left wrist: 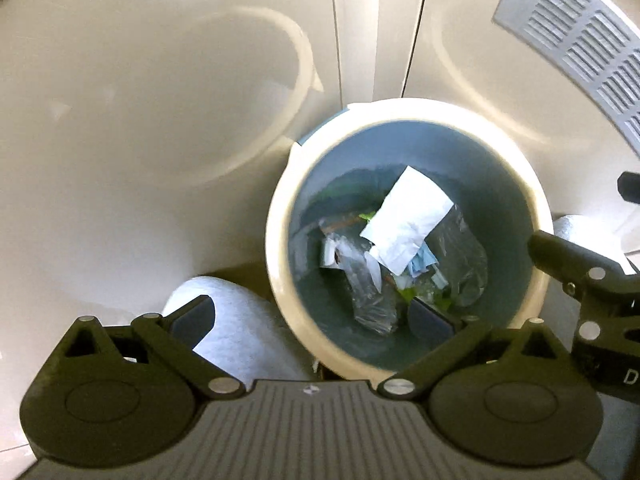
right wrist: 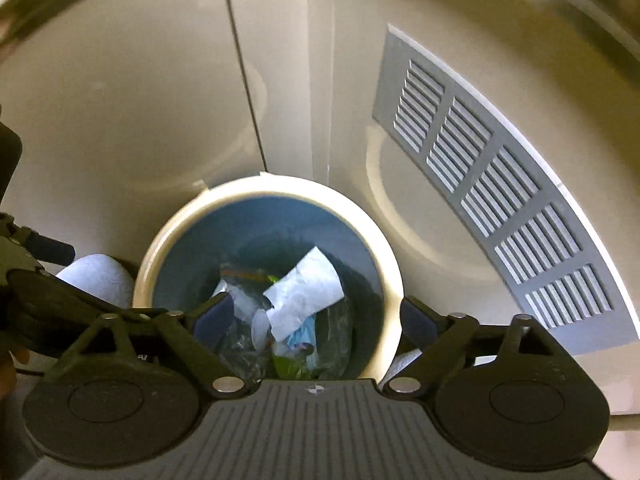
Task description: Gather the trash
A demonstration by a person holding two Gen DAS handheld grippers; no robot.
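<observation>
- You are holding both tools above the bin [left wrist: 404,364], which is standing against the beige cabinet doors [left wrist: 160,100], with the grey vent grille [right wrist: 500,216] up and to its right.
- Your left hand-held gripper [left wrist: 316,316] is hanging released, jaws spread wide with nothing between them; one finger is sitting over the bin's mouth, the other over the white paper roll [left wrist: 240,320] just left of the bin.
- Your right hand-held gripper [right wrist: 316,316] is likewise standing released and empty, its jaws straddling the near side of the bin's rim.
- The trash is lying inside the bin: a white paper sheet [left wrist: 408,220] on top, clear plastic wrap [left wrist: 368,296] and a blue scrap [right wrist: 304,332] beneath it.
- By my reading, the drop step is finishing here, since both tools are carrying nothing and the pieces are sitting in the bin.
- Next you are likely needing to lift clear of the rim and look for any remaining litter away from the bin; none is showing in these views.
</observation>
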